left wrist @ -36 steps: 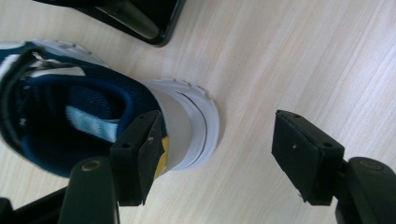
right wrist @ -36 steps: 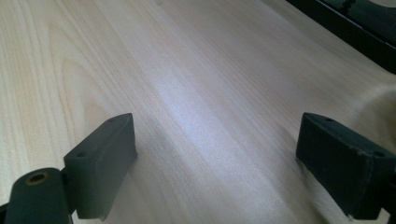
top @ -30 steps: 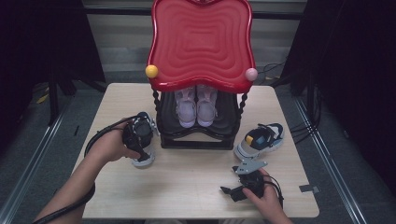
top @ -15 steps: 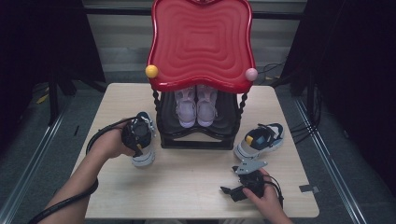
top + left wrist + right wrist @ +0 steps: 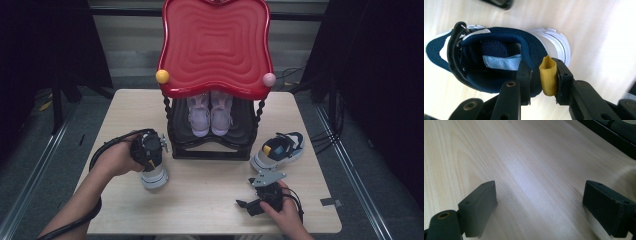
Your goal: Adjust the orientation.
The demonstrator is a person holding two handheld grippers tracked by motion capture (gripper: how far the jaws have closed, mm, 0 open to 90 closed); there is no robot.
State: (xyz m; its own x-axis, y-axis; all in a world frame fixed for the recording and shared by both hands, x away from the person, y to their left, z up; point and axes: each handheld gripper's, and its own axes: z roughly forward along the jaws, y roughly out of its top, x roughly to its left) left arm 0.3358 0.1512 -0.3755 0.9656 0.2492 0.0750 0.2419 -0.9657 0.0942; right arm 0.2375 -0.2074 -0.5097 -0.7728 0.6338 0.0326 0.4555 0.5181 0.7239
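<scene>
A navy mesh shoe [image 5: 499, 60] with a white sole stands on the table left of the rack, where the high view shows its sole [image 5: 152, 177]. My left gripper [image 5: 541, 80] has just been closing and now pinches the heel collar. One jaw is inside the shoe and the other presses the yellow pull tab [image 5: 548, 77] from outside. From above, the left gripper [image 5: 147, 150] sits right on top of that shoe. My right gripper [image 5: 539, 205] is open with bare wood between its fingers, low over the table's front right [image 5: 250, 205].
A black two-tier shoe rack [image 5: 210, 147] with a red wavy top [image 5: 216, 45] stands mid-table and holds a pair of pink shoes [image 5: 210, 112]. A matching navy, white and yellow shoe [image 5: 277, 150] lies right of the rack. The wooden table [image 5: 210, 200] shows bare between the hands.
The left hand has shifted slightly down onto the navy shoe. The right hand has stayed where it was.
</scene>
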